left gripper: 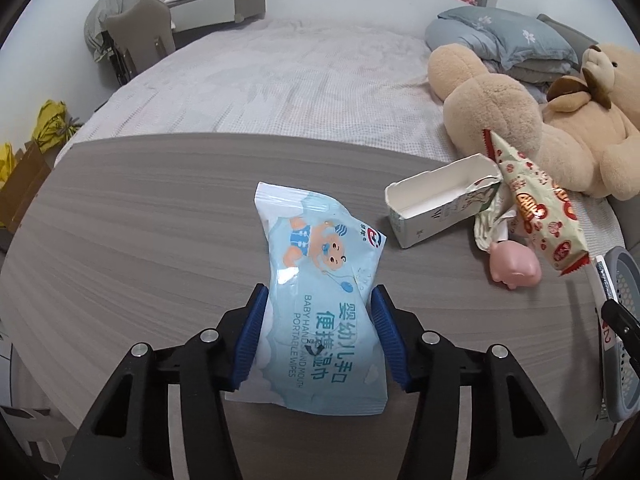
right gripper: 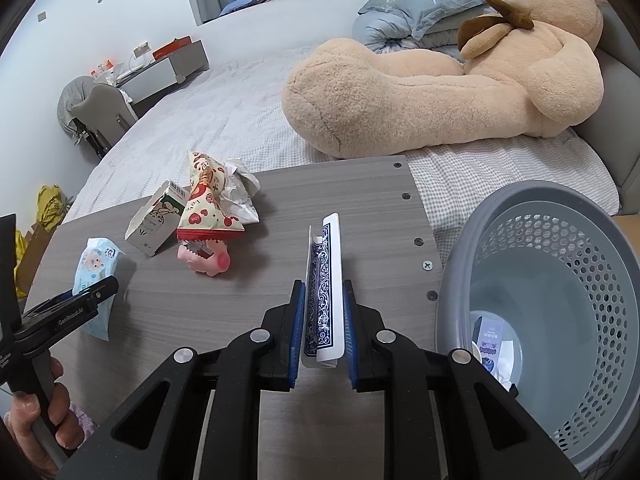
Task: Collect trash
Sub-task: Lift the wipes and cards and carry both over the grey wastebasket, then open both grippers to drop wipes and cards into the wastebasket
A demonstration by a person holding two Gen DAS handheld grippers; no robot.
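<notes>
A light blue baby wipes pack (left gripper: 320, 280) lies on the grey wooden table (left gripper: 140, 240). My left gripper (left gripper: 320, 296) is shut on it, the blue pads pinching its two long sides; the right wrist view shows the same grip (right gripper: 92, 292) on the pack (right gripper: 98, 264). My right gripper (right gripper: 323, 286) is shut on a blue-patterned card box (right gripper: 325, 264), held on edge above the table beside the grey perforated basket (right gripper: 540, 190). An open white carton (left gripper: 436, 208), a red-and-cream snack wrapper (left gripper: 532, 200) and a pink toy pig (left gripper: 514, 266) lie together on the table.
The basket holds some packets at its bottom (right gripper: 494, 344). Crumpled white paper (right gripper: 240, 192) lies behind the wrapper. A big teddy bear (right gripper: 440, 92) and folded bedding lie on the bed just beyond the table. A hand (right gripper: 36, 428) holds the left gripper's handle.
</notes>
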